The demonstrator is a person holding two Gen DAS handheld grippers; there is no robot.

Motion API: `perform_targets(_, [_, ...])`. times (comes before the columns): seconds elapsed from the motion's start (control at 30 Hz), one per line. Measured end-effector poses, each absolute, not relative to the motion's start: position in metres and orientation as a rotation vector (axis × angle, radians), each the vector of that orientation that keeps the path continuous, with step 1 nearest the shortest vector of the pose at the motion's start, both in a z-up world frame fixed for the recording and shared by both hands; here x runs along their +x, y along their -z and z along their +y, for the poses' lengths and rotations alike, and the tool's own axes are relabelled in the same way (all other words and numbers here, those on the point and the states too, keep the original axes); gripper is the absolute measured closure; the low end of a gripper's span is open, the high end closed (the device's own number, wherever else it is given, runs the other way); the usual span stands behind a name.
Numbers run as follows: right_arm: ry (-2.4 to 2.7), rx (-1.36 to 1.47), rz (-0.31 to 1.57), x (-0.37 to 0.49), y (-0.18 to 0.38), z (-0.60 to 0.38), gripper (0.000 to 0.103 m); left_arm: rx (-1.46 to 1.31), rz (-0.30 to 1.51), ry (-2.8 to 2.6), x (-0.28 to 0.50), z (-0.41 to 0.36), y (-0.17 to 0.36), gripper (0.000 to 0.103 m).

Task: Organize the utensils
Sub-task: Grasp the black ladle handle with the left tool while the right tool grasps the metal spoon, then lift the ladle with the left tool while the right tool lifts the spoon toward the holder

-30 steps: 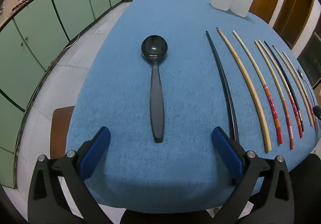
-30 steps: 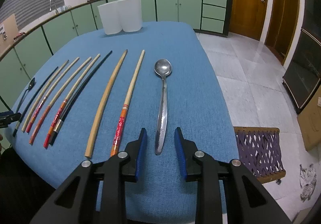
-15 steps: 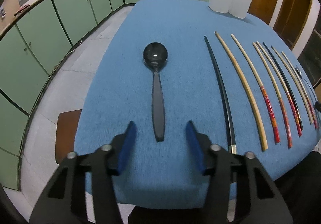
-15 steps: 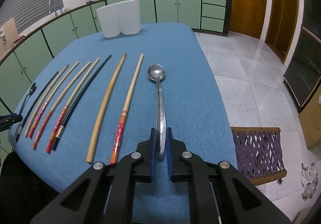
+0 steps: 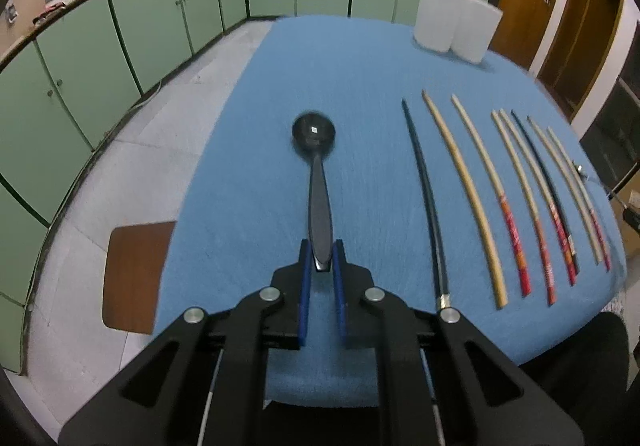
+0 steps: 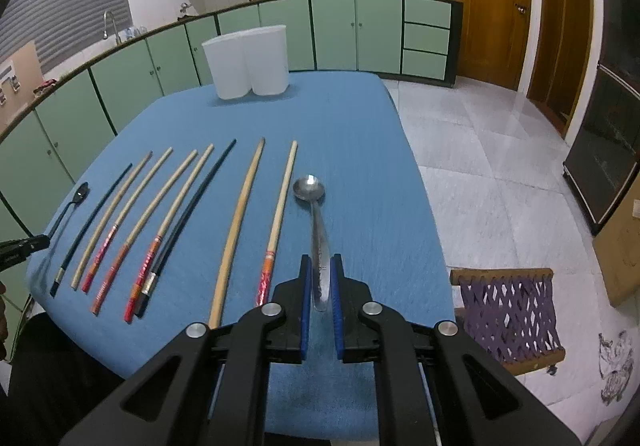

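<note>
- The left gripper (image 5: pixel 320 258) has its blue pads pressed onto the end of the handle of the black spoon (image 5: pixel 318 182), pinching it from both sides
- The black spoon points away from the gripper, bowl at the far end, over the left part of the blue tablecloth (image 5: pixel 352 70); whether it rests on the cloth or is raised off it cannot be told
- The right gripper (image 6: pixel 321 274) is closed the same way on the handle end of the metal spoon (image 6: pixel 316 218), whose bowl faces up at the far end
- The metal spoon is at the right side of the table, just beside a pale chopstick with a red patterned end (image 6: pixel 278 222)
- Between the two spoons a row of chopsticks (image 6: pixel 168 214) lies side by side on the cloth: plain bamboo ones, ones with red or orange decorated ends, and dark ones with metal tips
- In the right wrist view the black spoon (image 6: pixel 70 206) shows small at the far left edge of the table
- Two white containers (image 6: pixel 248 60) stand touching each other at the far end of the table
- Green cabinets (image 5: pixel 160 18) line the wall behind, and a chair with a purple woven seat (image 6: pixel 508 310) stands on the floor near the right table edge
</note>
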State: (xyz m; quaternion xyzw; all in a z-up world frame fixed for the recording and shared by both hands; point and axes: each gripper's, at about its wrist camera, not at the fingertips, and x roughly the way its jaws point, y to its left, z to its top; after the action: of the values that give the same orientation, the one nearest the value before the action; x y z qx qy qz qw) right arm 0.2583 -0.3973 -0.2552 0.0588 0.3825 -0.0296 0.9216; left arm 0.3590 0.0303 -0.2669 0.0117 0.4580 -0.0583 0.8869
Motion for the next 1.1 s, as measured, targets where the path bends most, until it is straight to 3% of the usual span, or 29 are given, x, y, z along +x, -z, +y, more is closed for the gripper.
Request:
perform_targets(0.5, [0.036,0.085,0.720,0.290,0.218,-0.398,0.094,0.002,0.783,0.166,0.390,0.029,0.196,0.094])
perform_targets(1.1, [-0.035,-0.026,0.697,0.340,0.177,-0.382,0.096,-0.013,0.734,0.251,0.429,0.017,0.159,0.094])
